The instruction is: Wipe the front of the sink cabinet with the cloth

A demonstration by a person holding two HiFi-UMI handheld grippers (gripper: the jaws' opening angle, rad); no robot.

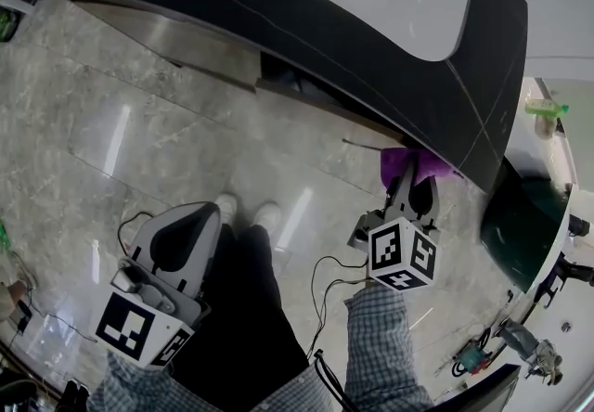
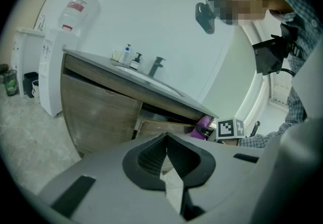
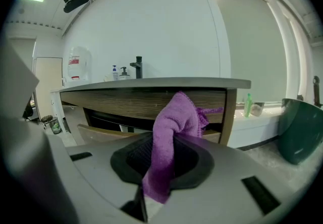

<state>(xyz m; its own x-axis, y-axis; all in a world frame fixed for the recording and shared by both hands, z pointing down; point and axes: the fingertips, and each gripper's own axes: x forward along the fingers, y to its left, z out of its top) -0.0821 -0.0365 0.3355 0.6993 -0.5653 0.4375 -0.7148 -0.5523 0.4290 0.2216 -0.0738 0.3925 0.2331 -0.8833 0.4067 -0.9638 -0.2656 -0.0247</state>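
Observation:
A purple cloth [image 3: 174, 129] is pinched in my right gripper [image 3: 169, 137], bunched above the jaws and hanging down between them. In the head view the cloth [image 1: 408, 162] sits just under the dark countertop edge, at the right end of the sink cabinet [image 1: 306, 85], with the right gripper [image 1: 413, 180] behind it. The wood-grain cabinet front [image 3: 146, 103] spans the right gripper view, close ahead. My left gripper [image 1: 176, 248] hangs low at the left, away from the cabinet, jaws shut with nothing between them. The left gripper view shows the cabinet [image 2: 101, 112] from the side.
A lower drawer [image 2: 161, 128] stands partly pulled out. A tap [image 3: 137, 66] and soap bottles [image 3: 119, 72] sit on the countertop. A water dispenser [image 2: 58, 66] stands left of the cabinet, a dark green bin [image 3: 302, 129] to its right. Cables [image 1: 329, 285] lie on the marble floor by the person's shoes [image 1: 246, 213].

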